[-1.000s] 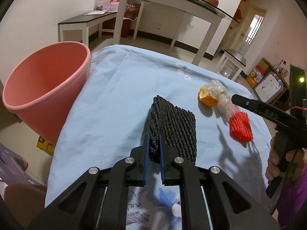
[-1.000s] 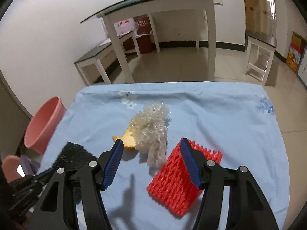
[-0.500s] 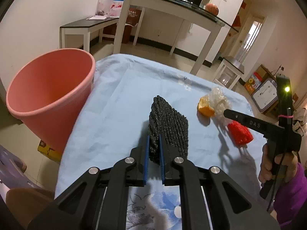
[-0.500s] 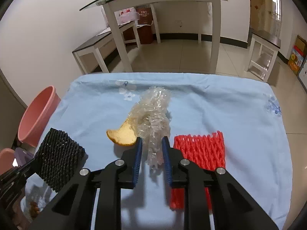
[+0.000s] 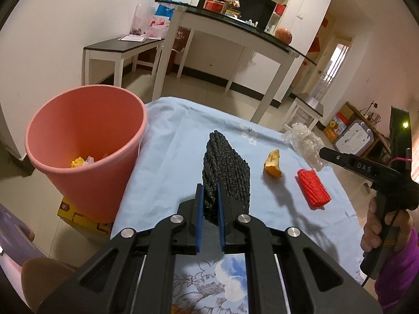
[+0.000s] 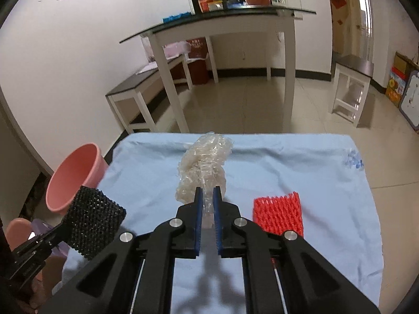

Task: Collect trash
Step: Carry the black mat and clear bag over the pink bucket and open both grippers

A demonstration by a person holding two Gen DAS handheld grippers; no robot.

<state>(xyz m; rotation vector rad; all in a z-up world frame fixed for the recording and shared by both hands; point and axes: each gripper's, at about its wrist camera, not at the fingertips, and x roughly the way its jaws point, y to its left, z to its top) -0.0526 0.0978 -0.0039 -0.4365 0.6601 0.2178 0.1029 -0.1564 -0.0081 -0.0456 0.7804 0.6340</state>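
Observation:
My left gripper (image 5: 210,187) is shut on a black foam net (image 5: 227,167), held upright above the blue cloth just right of the pink bucket (image 5: 86,188). The bucket has some scraps at its bottom. My right gripper (image 6: 206,191) has its jaws closing tight on a crumpled clear plastic wrap (image 6: 204,162), pads pressing it, and the wrap hangs clear of the table. An orange peel (image 5: 273,163) and a red foam net (image 6: 277,214) lie loose on the cloth. In the right wrist view the black net (image 6: 94,218) shows at lower left.
The blue-clothed table (image 5: 162,170) ends at its left edge beside the bucket, which stands on a yellow box (image 5: 78,216). A hand in a purple sleeve (image 5: 385,227) holds the right gripper. White tables and stools stand on the tiled floor beyond.
The right gripper swung from the red net to the plastic wrap, shut on it and lifted it off the cloth. The left gripper rose with the black net.

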